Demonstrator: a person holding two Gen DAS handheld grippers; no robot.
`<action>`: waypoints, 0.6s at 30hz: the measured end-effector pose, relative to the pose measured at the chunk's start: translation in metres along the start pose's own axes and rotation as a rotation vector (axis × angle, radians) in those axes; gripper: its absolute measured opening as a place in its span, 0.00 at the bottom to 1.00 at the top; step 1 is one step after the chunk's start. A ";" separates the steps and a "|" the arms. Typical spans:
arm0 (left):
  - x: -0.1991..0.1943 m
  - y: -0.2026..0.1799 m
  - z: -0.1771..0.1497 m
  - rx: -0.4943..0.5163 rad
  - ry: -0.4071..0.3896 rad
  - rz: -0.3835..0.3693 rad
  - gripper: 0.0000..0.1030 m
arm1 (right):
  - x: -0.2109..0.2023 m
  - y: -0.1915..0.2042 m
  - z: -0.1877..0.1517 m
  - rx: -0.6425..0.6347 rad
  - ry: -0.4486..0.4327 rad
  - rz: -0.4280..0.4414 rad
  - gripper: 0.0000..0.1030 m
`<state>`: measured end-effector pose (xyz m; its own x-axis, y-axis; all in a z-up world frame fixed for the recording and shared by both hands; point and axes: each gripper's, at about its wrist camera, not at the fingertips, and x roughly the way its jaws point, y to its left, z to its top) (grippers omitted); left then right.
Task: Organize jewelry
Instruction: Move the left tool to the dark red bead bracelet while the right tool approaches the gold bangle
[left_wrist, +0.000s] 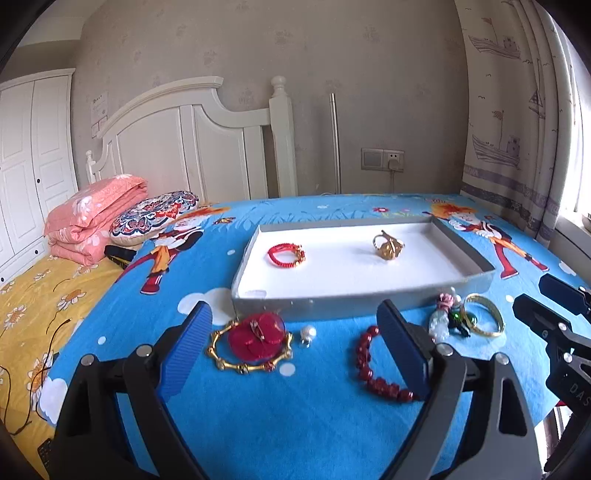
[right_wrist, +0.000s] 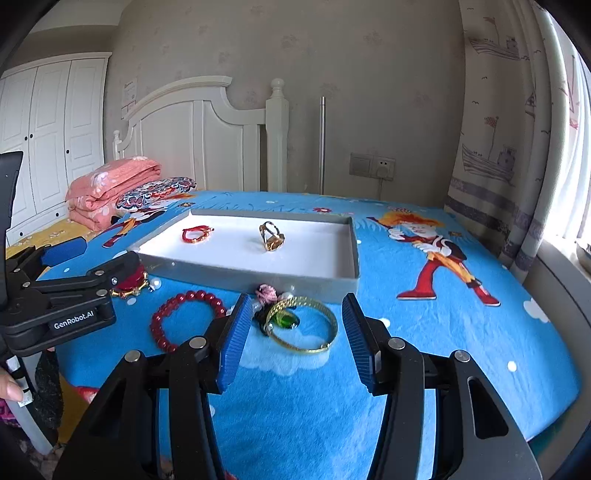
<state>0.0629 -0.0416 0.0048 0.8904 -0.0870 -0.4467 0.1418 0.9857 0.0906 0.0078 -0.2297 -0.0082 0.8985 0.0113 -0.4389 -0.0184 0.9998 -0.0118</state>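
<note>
Both our grippers hover wide open over the jewelry on the blue bedspread (left_wrist: 295, 413).

Our left gripper (left_wrist: 295, 328) holds nothing, fingers spread around the red flower brooch (left_wrist: 256, 336) inside the gold link bracelet (left_wrist: 246, 350), with a pearl (left_wrist: 307, 333) at 3 o'clock of them and the red bead bracelet (left_wrist: 376, 365) by the right finger. Our right gripper (right_wrist: 293, 319) is equally spread and empty, the gold bangle (right_wrist: 306, 325) between its fingers. At 12 o'clock, the gray tray (right_wrist: 258, 275) holds a red cord bracelet (right_wrist: 197, 234) and a gold ornament (right_wrist: 271, 236).
</note>
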 end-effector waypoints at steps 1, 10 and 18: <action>0.004 -0.002 -0.005 0.006 0.014 -0.009 0.85 | -0.001 0.002 -0.003 -0.005 0.001 0.000 0.47; 0.034 -0.018 -0.019 0.000 0.106 -0.091 0.75 | 0.001 0.003 -0.009 0.001 -0.003 0.004 0.47; 0.054 -0.020 -0.019 -0.015 0.197 -0.093 0.49 | 0.000 0.001 -0.011 0.013 -0.005 0.014 0.47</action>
<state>0.1003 -0.0632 -0.0383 0.7719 -0.1497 -0.6178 0.2121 0.9768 0.0283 0.0033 -0.2291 -0.0178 0.9001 0.0258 -0.4348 -0.0258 0.9997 0.0059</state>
